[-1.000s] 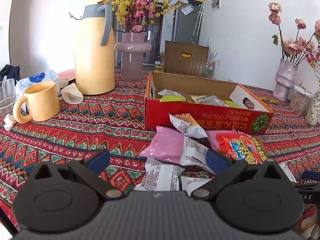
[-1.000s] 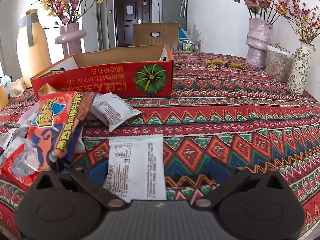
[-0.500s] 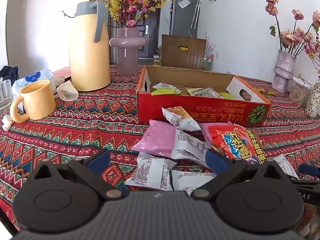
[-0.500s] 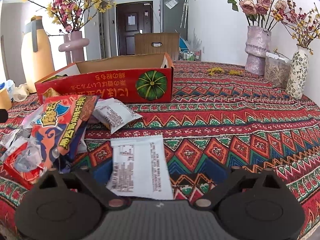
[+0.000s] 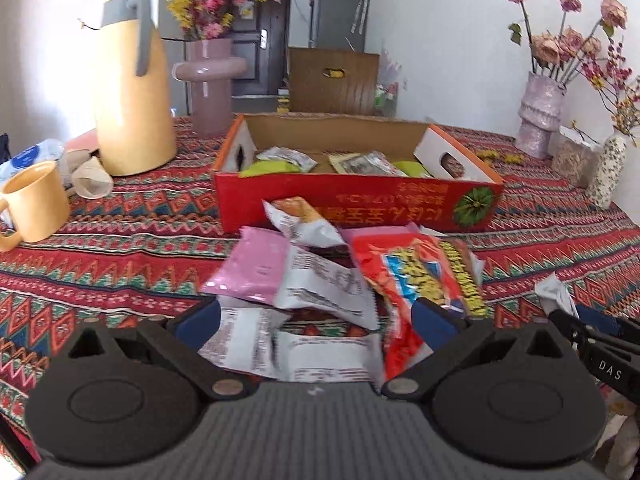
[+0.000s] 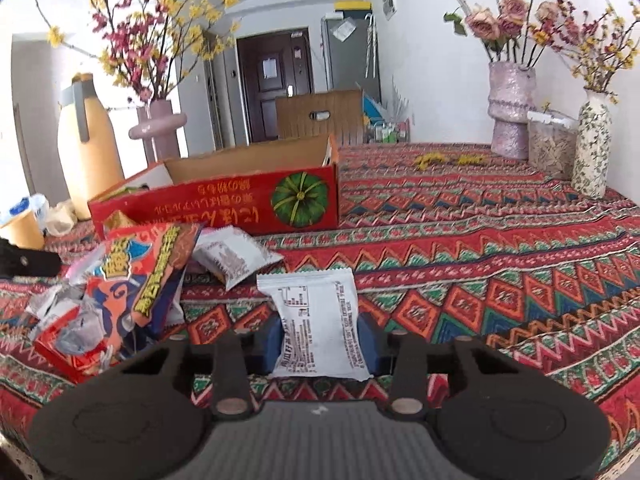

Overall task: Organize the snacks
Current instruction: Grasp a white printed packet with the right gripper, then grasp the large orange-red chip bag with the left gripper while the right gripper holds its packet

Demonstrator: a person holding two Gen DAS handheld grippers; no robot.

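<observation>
A red cardboard box point(image 5: 360, 204) holds several snack packets; it also shows in the right wrist view point(image 6: 224, 204). In front of it lies a pile: a pink packet point(image 5: 256, 268), white packets point(image 5: 324, 284) and a large red-orange bag point(image 5: 420, 276). My left gripper point(image 5: 316, 316) is open, its fingers either side of the pile's near white packets. My right gripper point(image 6: 320, 336) is shut on a white snack packet point(image 6: 316, 320) and holds it lifted off the cloth. The red-orange bag point(image 6: 136, 280) lies to its left.
A yellow thermos point(image 5: 128, 80), a yellow mug point(image 5: 34, 200), a pink vase point(image 5: 208, 80) stand at the left. Flower vases point(image 6: 512, 108) and a jar point(image 6: 550, 148) stand at the far right. The table has a patterned red cloth point(image 6: 480, 260).
My right gripper has closed on the white packet and lifted it off the cloth. My left gripper has moved in over the pile, still open.
</observation>
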